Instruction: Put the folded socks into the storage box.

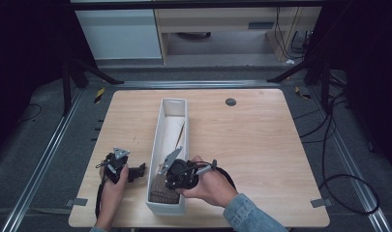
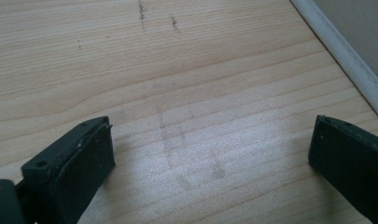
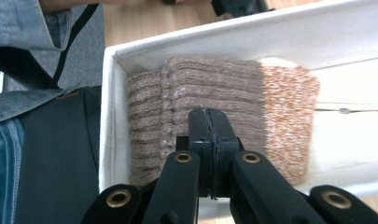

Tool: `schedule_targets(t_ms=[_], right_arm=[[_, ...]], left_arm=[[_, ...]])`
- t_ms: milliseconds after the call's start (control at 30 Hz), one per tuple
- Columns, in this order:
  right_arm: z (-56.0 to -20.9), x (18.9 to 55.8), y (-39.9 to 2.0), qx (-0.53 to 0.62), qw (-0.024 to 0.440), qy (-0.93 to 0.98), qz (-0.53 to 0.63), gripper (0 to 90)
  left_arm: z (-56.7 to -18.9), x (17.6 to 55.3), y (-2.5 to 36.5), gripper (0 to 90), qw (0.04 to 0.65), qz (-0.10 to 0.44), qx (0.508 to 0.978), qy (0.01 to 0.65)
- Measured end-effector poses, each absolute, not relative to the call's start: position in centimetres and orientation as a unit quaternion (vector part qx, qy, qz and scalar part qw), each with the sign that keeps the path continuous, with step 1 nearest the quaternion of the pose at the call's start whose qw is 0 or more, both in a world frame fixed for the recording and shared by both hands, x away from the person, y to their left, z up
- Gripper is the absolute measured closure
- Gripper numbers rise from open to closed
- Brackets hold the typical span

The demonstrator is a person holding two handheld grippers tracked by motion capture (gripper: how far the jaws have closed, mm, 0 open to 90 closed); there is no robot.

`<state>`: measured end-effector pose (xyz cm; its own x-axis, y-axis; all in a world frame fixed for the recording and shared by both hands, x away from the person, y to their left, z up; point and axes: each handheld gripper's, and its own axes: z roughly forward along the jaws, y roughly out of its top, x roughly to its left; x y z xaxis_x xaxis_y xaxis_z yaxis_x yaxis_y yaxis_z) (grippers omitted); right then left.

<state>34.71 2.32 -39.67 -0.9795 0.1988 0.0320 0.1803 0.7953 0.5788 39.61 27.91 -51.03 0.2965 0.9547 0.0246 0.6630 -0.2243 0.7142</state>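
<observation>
Right now my right tongs (image 3: 209,122) hang over the near end of the bin (image 1: 156,140), jaws pressed together with nothing between them, tips just above the knit (image 3: 214,93). It lies folded at that end, brown-ribbed with a paler orange-flecked part toward the bin's middle. My left tongs (image 2: 210,154) rest wide open over bare table (image 2: 177,70) just beside the bin's outer wall, holding nothing. I judge the knit soft, light and limp: it should sag and unfold if lifted by one layer. I would open up and pinch through the thick ribbed fold, where several layers stack, not the loose flecked edge.
</observation>
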Motion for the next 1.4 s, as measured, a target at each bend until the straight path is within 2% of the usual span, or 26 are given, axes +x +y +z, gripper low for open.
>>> schedule_targets(t_ms=[167,333,367,400,433,467,500,600,733,1000,1200,1400], right_arm=[[-39.0,35.2,1.7,0.11,0.028,0.943,0.314,89.5],[-38.1,36.1,1.1,0.123,0.043,0.937,0.324,82.6],[-37.9,36.4,1.1,0.129,0.049,0.934,0.329,76.8],[-37.7,36.8,1.0,0.148,0.069,0.927,0.339,59.2],[-37.6,37.0,0.9,0.153,0.077,0.924,0.343,52.9],[-37.6,37.0,0.9,0.153,0.077,0.924,0.343,52.9],[-37.4,37.4,0.9,0.168,0.103,0.915,0.352,33.3],[-37.1,37.9,0.7,0.18,0.138,0.905,0.359,18.0],[-36.5,38.7,0.1,0.205,0.166,0.889,0.374,6.6],[-35.0,40.5,-2.8,0.242,0.182,0.867,0.396,5.5],[-34.8,41.4,-5.3,0.263,0.186,0.859,0.397,6.4],[-34.9,41.7,-7.5,0.279,0.21,0.852,0.39,7.7]], left_arm=[[-51.0,39.6,27.9,0.0,0.306,0.239,0.745,0.543],[-51.0,39.6,27.9,0.0,0.306,0.239,0.745,0.543],[-51.0,39.6,27.9,0.0,0.306,0.239,0.745,0.543],[-51.0,39.6,27.9,0.0,0.306,0.239,0.745,0.543],[-51.0,39.6,27.9,0.0,0.306,0.239,0.745,0.543],[-51.0,39.6,27.9,0.0,0.306,0.239,0.745,0.543],[-51.0,39.6,27.9,0.0,0.306,0.239,0.745,0.543],[-51.0,39.6,27.9,0.0,0.306,0.239,0.745,0.543],[-51.0,39.6,27.9,0.0,0.306,0.239,0.745,0.543],[-51.0,39.6,27.9,0.0,0.306,0.239,0.744,0.543],[-51.0,39.6,27.9,0.0,0.305,0.239,0.745,0.543],[-51.0,39.6,27.9,0.0,0.305,0.238,0.745,0.543]])
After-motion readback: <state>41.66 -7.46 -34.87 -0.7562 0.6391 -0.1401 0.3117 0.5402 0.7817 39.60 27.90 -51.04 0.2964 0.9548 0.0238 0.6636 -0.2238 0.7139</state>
